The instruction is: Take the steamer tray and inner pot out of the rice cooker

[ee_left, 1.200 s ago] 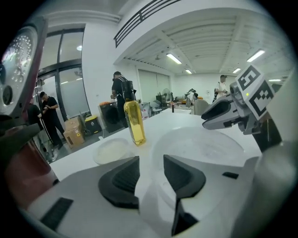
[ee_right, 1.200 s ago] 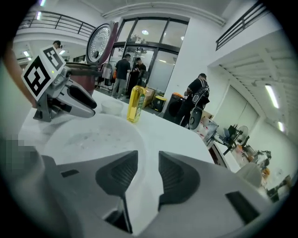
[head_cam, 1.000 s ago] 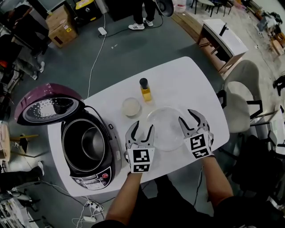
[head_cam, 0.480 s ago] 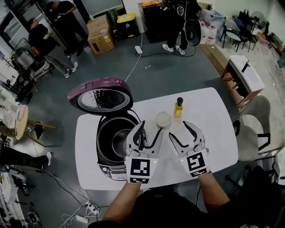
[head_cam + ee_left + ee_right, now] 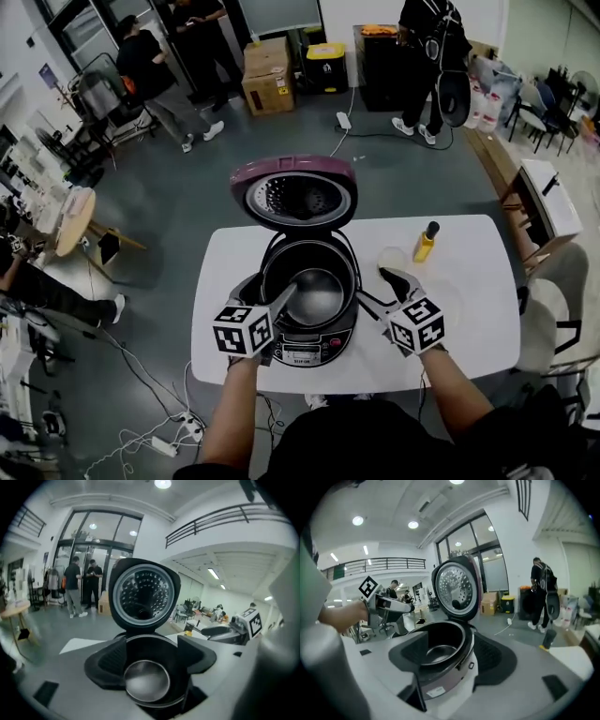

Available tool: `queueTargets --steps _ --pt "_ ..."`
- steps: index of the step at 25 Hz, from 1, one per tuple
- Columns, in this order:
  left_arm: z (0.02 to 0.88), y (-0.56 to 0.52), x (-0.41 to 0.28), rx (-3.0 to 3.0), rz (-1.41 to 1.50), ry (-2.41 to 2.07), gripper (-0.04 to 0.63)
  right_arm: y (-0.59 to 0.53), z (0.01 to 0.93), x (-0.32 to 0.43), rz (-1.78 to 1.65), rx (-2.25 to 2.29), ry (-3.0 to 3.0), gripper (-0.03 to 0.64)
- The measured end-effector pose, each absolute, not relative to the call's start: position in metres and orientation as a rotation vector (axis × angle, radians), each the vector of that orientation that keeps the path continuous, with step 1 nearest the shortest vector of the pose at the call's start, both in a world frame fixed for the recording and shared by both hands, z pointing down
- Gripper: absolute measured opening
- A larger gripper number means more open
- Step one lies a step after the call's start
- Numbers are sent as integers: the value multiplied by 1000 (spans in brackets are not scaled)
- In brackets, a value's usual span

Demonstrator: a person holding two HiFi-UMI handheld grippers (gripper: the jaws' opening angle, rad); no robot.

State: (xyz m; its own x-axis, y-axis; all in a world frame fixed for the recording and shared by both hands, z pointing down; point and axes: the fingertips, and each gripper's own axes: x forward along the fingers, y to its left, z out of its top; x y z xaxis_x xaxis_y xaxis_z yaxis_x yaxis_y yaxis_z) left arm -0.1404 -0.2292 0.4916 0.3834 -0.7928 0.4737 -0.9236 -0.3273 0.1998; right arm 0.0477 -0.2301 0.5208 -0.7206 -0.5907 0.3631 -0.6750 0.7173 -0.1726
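The left hand-held gripper (image 5: 270, 292) hovers at the front-left of the rice cooker (image 5: 309, 339) and the right hand-held gripper (image 5: 375, 289) at its front-right. Both have just been opening their jaws, which stand partly apart with nothing between the pads; each gripper view simply looks past its jaws into the cooker's mouth. The inner pot (image 5: 315, 296) sits seated in the cooker, its bare metal bottom showing, and no steamer tray lies over it, so the pot looks like the piece left to lift out. To do that well, each gripper should probably come down on opposite sides of the pot's rim, one jaw inside the wall and one outside, and close firmly before any pull. The lift should then go straight up and level, both sides rising together so that the pot does not bind in the cooker. Behind the pot the lid (image 5: 295, 192) stands open and needs clearing. Right of the cooker on the counter (image 5: 473, 305) are a small dish (image 5: 392, 258) and a yellow bottle (image 5: 427, 242).
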Motion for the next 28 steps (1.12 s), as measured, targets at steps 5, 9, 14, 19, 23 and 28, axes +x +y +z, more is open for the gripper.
queueTargets --steps 5,9,14,19,23,28 --pt "520 -229 -199 1993 211 -1297 350 -233 540 29 867 890 -2637 301" --pt "542 -225 -202 1832 58 -1073 360 -235 553 26 1292 865 -2551 334" --pt "564 -219 -203 1666 -51 -960 373 -236 563 24 1762 871 -2399 334" --pt "568 -217 -204 1590 -133 -906 368 -232 564 15 2070 791 -2281 333" --pt "571 -217 -197 1589 -121 -879 354 -228 574 11 2151 764 -2211 331" --pt "575 -214 -195 1589 -85 -851 301 -232 577 4 2197 782 -2190 319"
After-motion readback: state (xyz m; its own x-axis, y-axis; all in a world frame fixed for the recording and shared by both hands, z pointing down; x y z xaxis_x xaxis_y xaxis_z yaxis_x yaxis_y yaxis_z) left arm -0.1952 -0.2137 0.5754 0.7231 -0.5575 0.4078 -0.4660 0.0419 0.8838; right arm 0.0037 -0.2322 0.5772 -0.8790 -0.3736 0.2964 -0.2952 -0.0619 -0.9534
